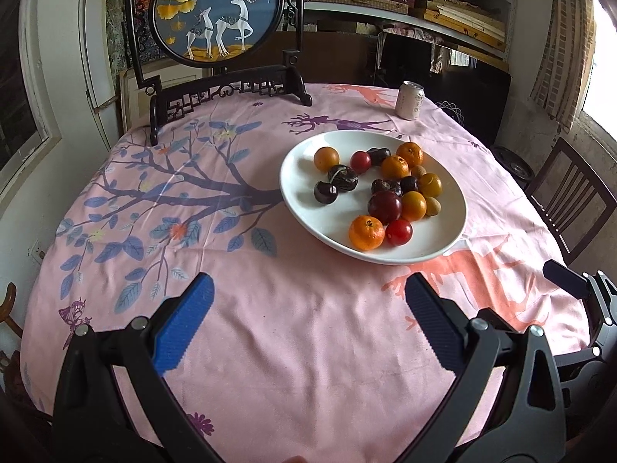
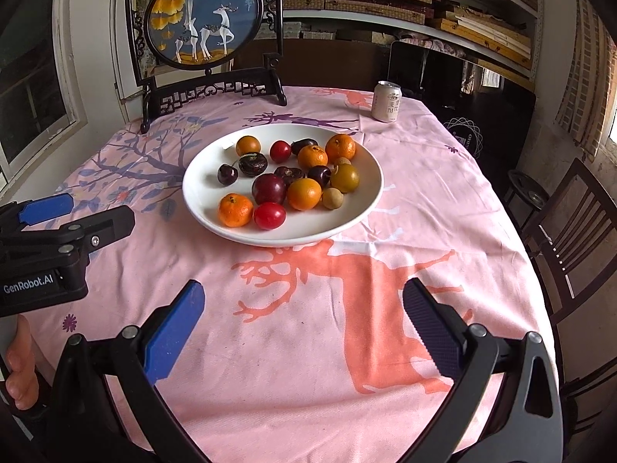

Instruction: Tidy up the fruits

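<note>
A white plate sits on the pink tablecloth and holds several small fruits: mandarins, red plums, dark cherries, a large dark plum, yellow-brown fruits. My left gripper is open and empty, above bare cloth short of the plate. My right gripper is open and empty, also short of the plate. The left gripper also shows at the left edge of the right wrist view.
A drink can stands beyond the plate. A framed deer screen stands at the table's far edge. A wooden chair is to the right of the table.
</note>
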